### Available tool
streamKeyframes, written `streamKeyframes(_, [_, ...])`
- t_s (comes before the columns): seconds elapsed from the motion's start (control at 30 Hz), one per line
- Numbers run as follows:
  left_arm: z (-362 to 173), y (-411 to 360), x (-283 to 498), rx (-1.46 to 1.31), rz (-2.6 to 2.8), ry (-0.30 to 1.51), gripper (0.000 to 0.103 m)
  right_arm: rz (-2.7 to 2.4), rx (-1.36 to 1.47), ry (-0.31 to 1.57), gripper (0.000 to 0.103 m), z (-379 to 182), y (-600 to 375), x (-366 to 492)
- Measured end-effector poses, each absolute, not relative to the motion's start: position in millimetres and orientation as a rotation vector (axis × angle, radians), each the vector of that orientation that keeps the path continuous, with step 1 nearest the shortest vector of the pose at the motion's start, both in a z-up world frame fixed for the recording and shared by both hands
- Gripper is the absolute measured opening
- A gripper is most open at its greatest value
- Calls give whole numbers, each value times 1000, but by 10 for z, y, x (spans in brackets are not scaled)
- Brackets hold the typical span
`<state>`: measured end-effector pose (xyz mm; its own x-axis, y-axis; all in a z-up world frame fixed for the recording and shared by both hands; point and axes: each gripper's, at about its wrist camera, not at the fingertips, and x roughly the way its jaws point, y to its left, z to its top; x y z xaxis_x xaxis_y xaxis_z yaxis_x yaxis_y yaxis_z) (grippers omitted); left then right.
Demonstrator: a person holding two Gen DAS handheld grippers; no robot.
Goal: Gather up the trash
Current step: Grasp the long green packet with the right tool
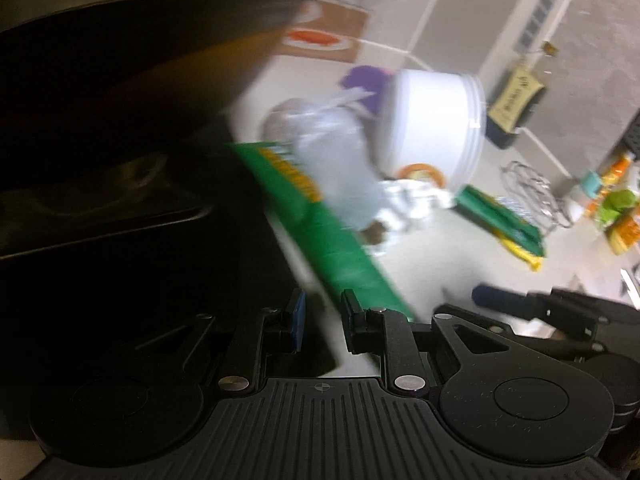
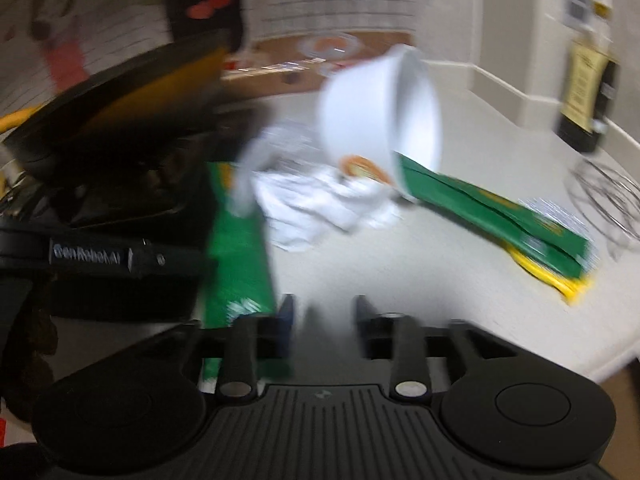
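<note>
Left gripper (image 1: pixel 322 326) fingers grip the bin bag's edge (image 1: pixel 240 280); right gripper (image 2: pixel 324 328) fingers stand empty, part open. The tipped white cup (image 2: pixel 372 120) could roll off the tabletop (image 2: pixel 460 280).

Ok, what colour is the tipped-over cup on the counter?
White, with an orange round mark near its base. The cup shows best in the right wrist view.

Tipped cup (image 2: pixel 376 116) on its side mid-counter (image 2: pixel 460 280), over crumpled paper (image 2: pixel 320 204). Flat packet (image 2: pixel 496 216) right of it, whisk (image 2: pixel 608 204) beyond. Bin (image 2: pixel 120 120) at left; another packet (image 2: pixel 236 240) seemingly leaning against it. Bottle (image 2: pixel 588 88) far right.
</note>
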<state>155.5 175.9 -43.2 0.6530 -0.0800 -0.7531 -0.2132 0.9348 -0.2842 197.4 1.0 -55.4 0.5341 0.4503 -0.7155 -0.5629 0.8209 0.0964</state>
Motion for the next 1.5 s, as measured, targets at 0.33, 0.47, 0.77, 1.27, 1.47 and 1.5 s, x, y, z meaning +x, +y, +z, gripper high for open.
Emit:
streamKeyframes(0.33, [-454, 2069, 1410, -394, 180, 872, 22, 719, -249, 831, 48, -681, 806, 2174])
streamKeyframes(0.47, [-452, 2096, 1399, -400, 179, 870, 22, 721, -228, 869, 48, -710, 927, 2251])
streamKeyframes(0.77, [-469, 1979, 1465, -394, 126, 880, 22, 711, -263, 896, 20, -702, 886, 2140])
streamKeyframes(1.27, [-431, 916, 1942, -231, -182, 940, 22, 424, 73, 910, 15, -495, -704, 1729])
streamKeyframes(1.47, [-406, 530, 2100, -169, -280, 925, 22, 262, 194, 863, 15, -468, -1308, 1606])
streamKeyframes(1.5, [-394, 492, 2126, -167, -288, 912, 22, 240, 212, 853, 15, -466, -1405, 1593])
